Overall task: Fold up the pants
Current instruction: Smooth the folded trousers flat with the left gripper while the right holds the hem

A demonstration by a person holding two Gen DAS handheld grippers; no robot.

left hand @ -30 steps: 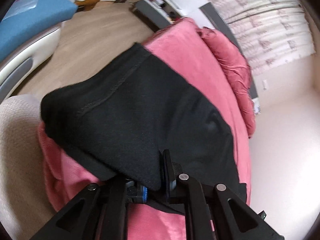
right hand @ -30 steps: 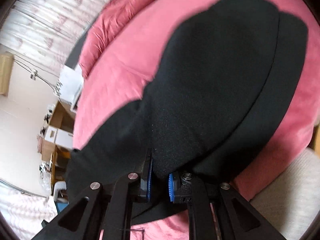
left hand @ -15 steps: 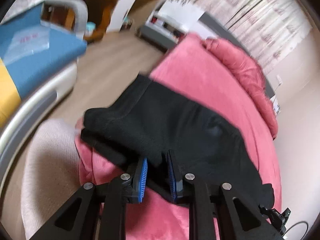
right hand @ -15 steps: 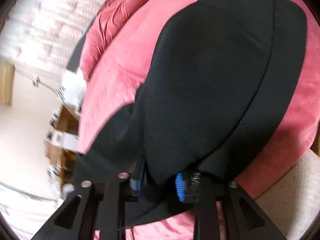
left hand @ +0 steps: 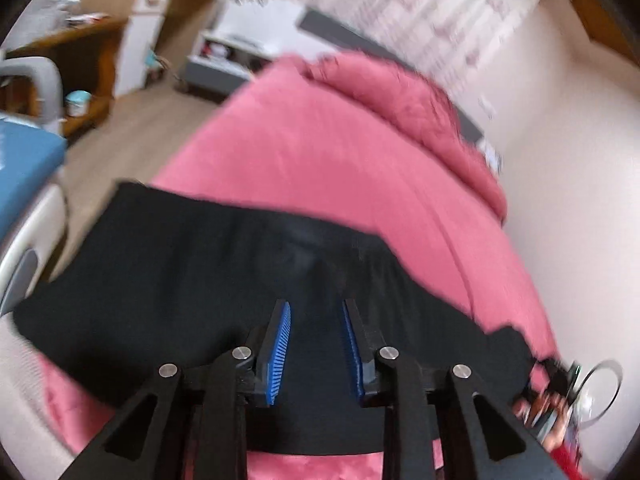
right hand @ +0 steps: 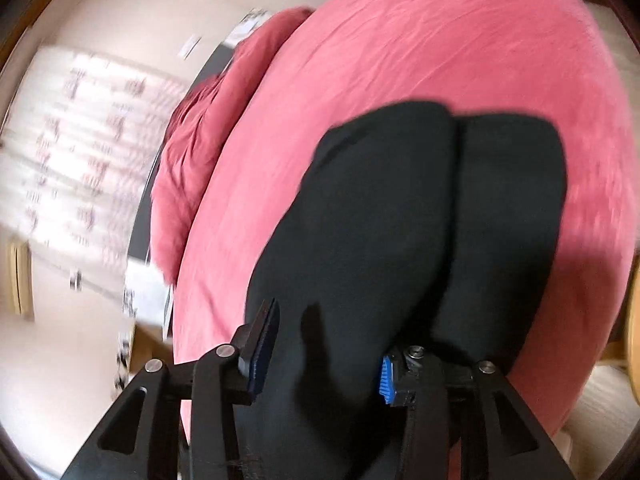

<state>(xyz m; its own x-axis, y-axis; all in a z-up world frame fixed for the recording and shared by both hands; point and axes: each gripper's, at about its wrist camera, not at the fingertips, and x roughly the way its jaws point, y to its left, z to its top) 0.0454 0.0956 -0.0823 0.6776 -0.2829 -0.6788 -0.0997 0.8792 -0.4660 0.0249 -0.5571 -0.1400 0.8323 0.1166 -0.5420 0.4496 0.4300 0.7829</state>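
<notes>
The black pants (left hand: 192, 280) lie folded in a wide band across the near end of a pink bed cover (left hand: 320, 152). My left gripper (left hand: 316, 312) is open and empty, just above the near part of the pants. In the right wrist view the pants (right hand: 400, 220) lie flat, with a fold line running away from me. My right gripper (right hand: 328, 332) is open wide above them, holding nothing.
A bunched pink duvet (left hand: 420, 92) lies at the bed's far end. A wooden floor (left hand: 132, 136), a blue-topped seat (left hand: 24, 160) and wooden shelves (left hand: 80, 60) are to the left. A wall (left hand: 568, 160) is on the right.
Both grippers opened and let go of the pants. The pants dropped flat onto the bed, and both grippers drew back and up.
</notes>
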